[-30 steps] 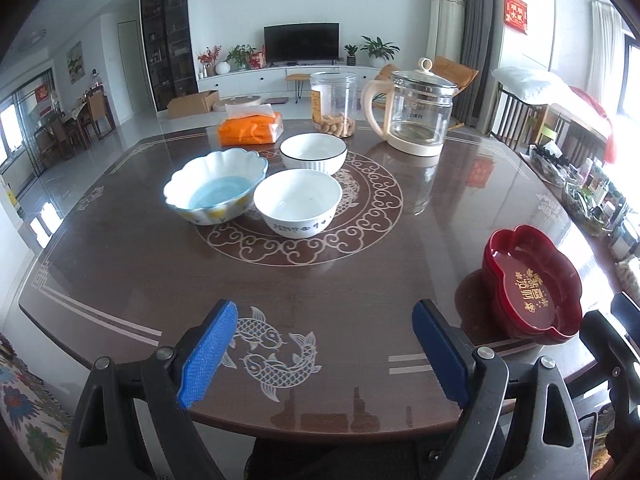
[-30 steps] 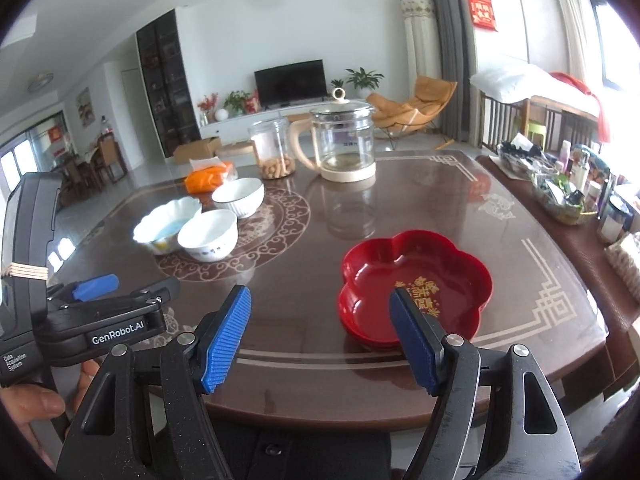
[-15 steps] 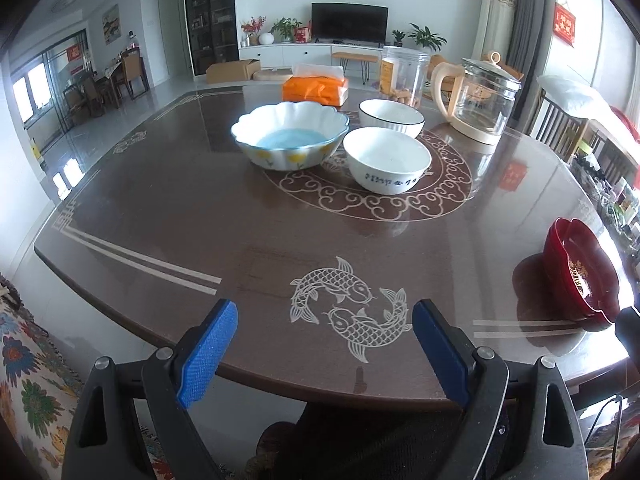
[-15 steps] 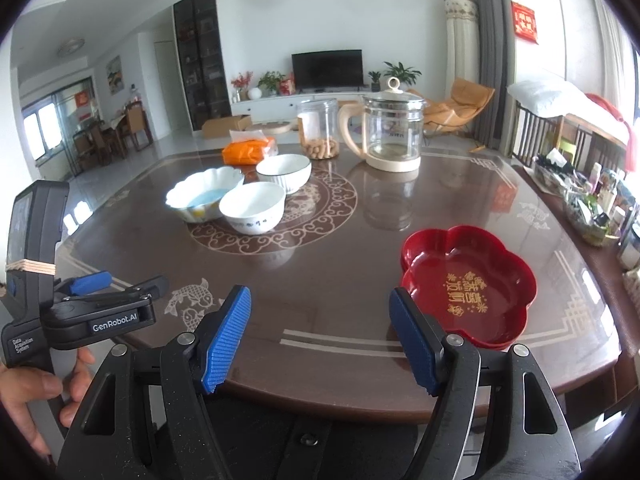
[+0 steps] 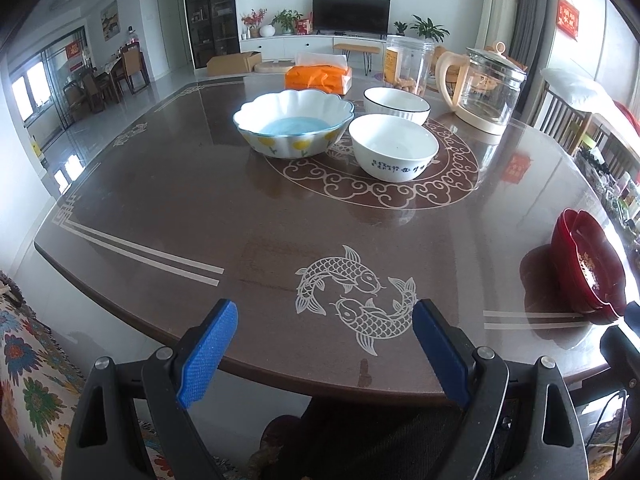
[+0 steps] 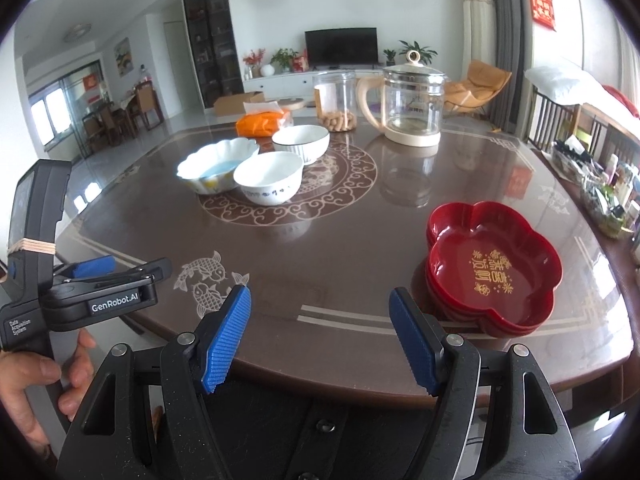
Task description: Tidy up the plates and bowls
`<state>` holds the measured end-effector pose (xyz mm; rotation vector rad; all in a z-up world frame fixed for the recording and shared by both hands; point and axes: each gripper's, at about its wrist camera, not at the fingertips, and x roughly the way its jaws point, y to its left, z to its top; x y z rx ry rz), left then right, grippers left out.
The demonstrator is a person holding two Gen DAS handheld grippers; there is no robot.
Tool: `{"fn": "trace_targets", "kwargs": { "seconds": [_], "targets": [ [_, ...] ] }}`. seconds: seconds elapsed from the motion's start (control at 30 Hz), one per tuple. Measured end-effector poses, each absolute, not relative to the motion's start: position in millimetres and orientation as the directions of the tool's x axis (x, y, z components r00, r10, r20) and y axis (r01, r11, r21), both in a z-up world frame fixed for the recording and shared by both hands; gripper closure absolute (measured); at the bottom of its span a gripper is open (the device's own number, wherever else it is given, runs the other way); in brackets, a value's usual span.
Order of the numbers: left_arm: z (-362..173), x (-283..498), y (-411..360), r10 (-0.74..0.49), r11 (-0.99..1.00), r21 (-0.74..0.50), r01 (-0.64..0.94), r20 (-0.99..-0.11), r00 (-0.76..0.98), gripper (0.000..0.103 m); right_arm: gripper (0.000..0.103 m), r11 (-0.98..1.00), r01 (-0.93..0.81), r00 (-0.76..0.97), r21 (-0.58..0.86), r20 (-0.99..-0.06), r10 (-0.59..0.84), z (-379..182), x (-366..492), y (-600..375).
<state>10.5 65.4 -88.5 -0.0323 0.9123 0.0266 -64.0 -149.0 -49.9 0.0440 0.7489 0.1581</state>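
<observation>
red flower-shaped plates point(image 6: 494, 266), a nested stack with gold characters in the top one, sit on the dark wooden table point(image 6: 340, 240) just ahead and to the right of the right gripper point(image 6: 320, 336). in the left wrist view the same stack point(image 5: 586, 268) shows at the far right edge, well off to the right of the left gripper point(image 5: 324, 350).

three bowls grouped further ahead, on the table's round scroll inlay:
- white bowl with black script point(image 6: 268, 176) nearest, ahead and left of the right gripper; ahead and slightly right of the left gripper point(image 5: 394, 146).
- scalloped bowl with blue inside and yellow fruit print point(image 5: 294, 122), just left of the script bowl, close beside it; touching or not, cannot tell.
- ribbed white bowl with dark rim point(image 5: 396, 104) behind the script bowl.

right gripper: blue pads spread wide, nothing between them, held over the near table edge. left gripper: pads also wide apart, holding nothing, at the near edge by the paired fish inlay point(image 5: 356, 298). in the right wrist view it point(image 6: 92, 280) appears at left, gripped by a bare hand point(image 6: 36, 384).

beyond the bowls: orange tissue pack point(image 5: 319, 78), clear jar with snacks point(image 5: 408, 64), glass kettle with cream handle point(image 6: 408, 100).
</observation>
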Motion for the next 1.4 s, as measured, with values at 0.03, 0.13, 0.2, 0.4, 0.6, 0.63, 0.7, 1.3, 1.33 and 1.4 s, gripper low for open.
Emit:
{"fn": "trace_targets", "kwargs": {
  "seconds": [0.03, 0.13, 0.2, 0.4, 0.6, 0.63, 0.7, 1.3, 1.33, 1.4],
  "targets": [
    [-90, 11, 66, 0.011, 0.999, -0.014, -0.037, -0.792, 0.61, 0.014, 0.028, 0.986, -0.134, 0.714, 0.096, -0.68, 0.163, -51, -64, -148],
    [-93, 11, 69, 0.018, 0.999, -0.007, -0.04, -0.799, 0.601, 0.014, 0.028, 0.984, -0.153, 0.694, 0.09, -0.7, 0.171, -56, -62, -146],
    [-95, 12, 72, 0.026, 0.999, -0.003, -0.047, -0.801, 0.598, 0.014, 0.028, 0.983, -0.166, 0.686, 0.083, -0.706, 0.175, -57, -62, -144],
    [-95, 12, 83, 0.053, 0.997, 0.01, -0.074, -0.799, 0.599, 0.014, 0.028, 0.98, -0.199, 0.7, 0.014, -0.698, 0.153, -40, -52, -146],
    [-96, 15, 96, 0.068, 0.995, 0.01, -0.1, -0.799, 0.597, 0.014, 0.028, 0.977, -0.209, 0.714, -0.038, -0.689, 0.126, -18, -37, -154],
    [-97, 15, 98, 0.071, 0.995, 0.013, -0.102, -0.8, 0.596, 0.014, 0.028, 0.976, -0.211, 0.717, -0.046, -0.686, 0.123, -15, -35, -155],
    [-99, 17, 102, 0.076, 0.994, 0.018, -0.103, -0.803, 0.591, 0.014, 0.028, 0.975, -0.218, 0.721, -0.05, -0.681, 0.127, -8, -31, -157],
    [-104, 72, 136, -0.054, 0.998, -0.067, -0.004, -0.845, 0.532, 0.014, 0.028, 0.934, -0.256, 0.583, 0.248, -0.731, 0.354, -10, 44, -149],
    [-102, 81, 144, -0.079, 0.995, -0.102, -0.014, -0.845, 0.529, 0.014, 0.028, 0.932, -0.258, 0.578, 0.255, -0.732, 0.36, -11, 50, -148],
    [-98, 102, 161, -0.109, 0.986, -0.16, -0.052, -0.841, 0.529, 0.014, 0.028, 0.927, -0.267, 0.57, 0.262, -0.733, 0.371, -9, 65, -143]
  ]
}}
